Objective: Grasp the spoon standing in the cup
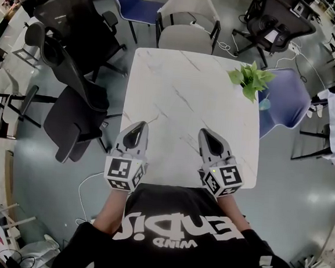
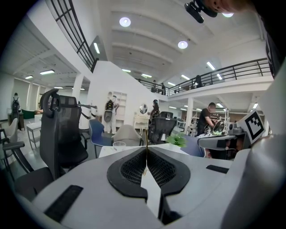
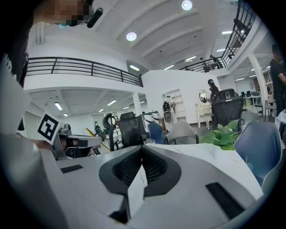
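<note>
A clear glass cup (image 2: 119, 145) stands at the far side of the white marble table (image 1: 183, 91); it also shows small in the right gripper view as the cup (image 3: 149, 142), and I see no spoon in it. My left gripper (image 1: 137, 124) rests over the table's near edge, shut. In the left gripper view a thin gold spoon handle (image 2: 146, 136) stands upright, edge-on, pinched in the seam of the left gripper (image 2: 146, 150) and poking above the pads. My right gripper (image 1: 208, 132), seen close as the right gripper (image 3: 142, 146), is shut with nothing in it.
A small green plant (image 1: 251, 78) sits at the table's far right corner. Black office chairs (image 1: 71, 104) stand to the left, a beige chair (image 1: 187, 36) behind the far edge and a blue chair (image 1: 287, 103) to the right. The person's black shirt fills the near side.
</note>
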Demonstrator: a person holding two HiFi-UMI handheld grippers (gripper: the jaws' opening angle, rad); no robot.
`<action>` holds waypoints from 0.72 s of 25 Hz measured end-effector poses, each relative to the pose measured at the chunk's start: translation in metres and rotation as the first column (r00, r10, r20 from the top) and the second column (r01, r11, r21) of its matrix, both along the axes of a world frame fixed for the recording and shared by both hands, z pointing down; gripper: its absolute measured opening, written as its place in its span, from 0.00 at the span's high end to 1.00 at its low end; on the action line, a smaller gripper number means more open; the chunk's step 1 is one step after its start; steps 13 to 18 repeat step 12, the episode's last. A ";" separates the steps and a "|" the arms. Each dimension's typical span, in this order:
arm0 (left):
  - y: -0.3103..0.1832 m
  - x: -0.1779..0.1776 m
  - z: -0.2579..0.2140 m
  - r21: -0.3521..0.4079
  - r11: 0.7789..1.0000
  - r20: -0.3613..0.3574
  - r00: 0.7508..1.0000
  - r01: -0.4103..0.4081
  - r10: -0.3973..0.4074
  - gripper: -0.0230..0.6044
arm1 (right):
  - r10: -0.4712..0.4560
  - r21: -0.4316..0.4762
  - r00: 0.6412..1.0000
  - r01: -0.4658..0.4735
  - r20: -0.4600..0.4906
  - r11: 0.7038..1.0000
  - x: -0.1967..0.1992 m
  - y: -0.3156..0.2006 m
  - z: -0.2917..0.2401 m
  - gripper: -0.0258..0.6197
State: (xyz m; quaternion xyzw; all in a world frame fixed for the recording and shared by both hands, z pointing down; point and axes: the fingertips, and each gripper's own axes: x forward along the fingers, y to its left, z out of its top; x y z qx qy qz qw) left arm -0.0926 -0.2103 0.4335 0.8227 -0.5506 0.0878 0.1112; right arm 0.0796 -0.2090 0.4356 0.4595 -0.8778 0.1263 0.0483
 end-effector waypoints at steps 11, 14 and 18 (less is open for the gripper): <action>-0.005 -0.003 0.001 -0.005 1.000 -0.003 1.000 0.007 -0.007 0.93 | 0.000 -0.004 1.000 0.000 -0.005 1.000 -0.002 -0.004 0.001 0.94; -0.005 -0.003 0.001 -0.006 1.000 -0.004 1.000 0.007 -0.007 0.93 | 0.000 -0.004 1.000 0.000 -0.005 1.000 -0.002 -0.004 0.001 0.94; -0.005 -0.003 0.001 -0.006 1.000 -0.004 1.000 0.007 -0.007 0.93 | 0.000 -0.004 1.000 0.000 -0.005 1.000 -0.002 -0.004 0.001 0.94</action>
